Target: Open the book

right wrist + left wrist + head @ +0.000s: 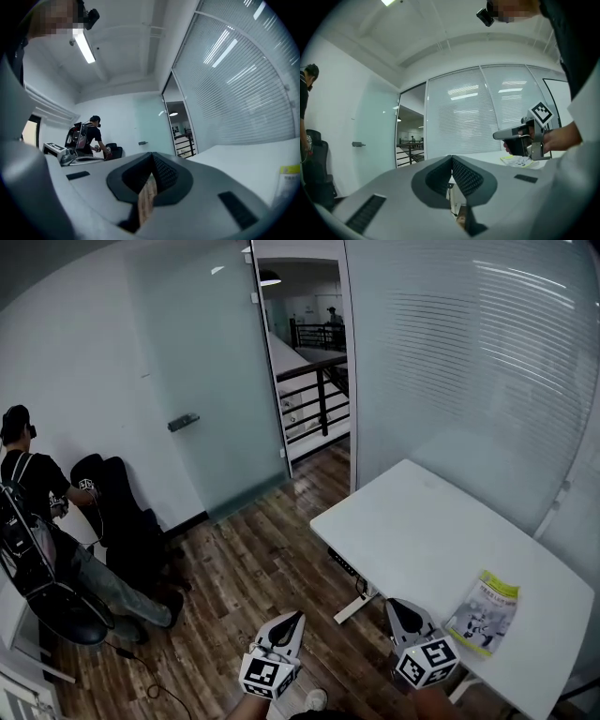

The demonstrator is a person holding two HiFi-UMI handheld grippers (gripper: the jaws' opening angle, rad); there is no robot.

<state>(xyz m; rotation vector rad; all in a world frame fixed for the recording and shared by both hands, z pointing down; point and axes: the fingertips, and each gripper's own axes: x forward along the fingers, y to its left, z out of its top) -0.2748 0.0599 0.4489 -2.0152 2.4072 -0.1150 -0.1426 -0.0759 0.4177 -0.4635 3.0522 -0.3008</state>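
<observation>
The book [485, 612] has a yellow-green and white cover and lies closed near the front right corner of the white table [422, 531]. My right gripper [395, 605] hovers at the table's near edge, left of the book, jaws together and empty. Over the wooden floor, off the table's left side, my left gripper [297, 616] is held with its jaws together too. In the left gripper view the tips [451, 157] meet, and the right gripper [502, 135] shows in a hand above the book [517, 161]. In the right gripper view the tips [152, 154] meet; the book [287, 180] is at the right edge.
A glass wall with blinds [469, 352] stands behind the table. A frosted glass door [211, 381] and an open doorway [309, 362] lie beyond. At the far left a person [37, 512] with a backpack stands by a black chair [117, 512]. A cable [141, 662] lies on the wooden floor.
</observation>
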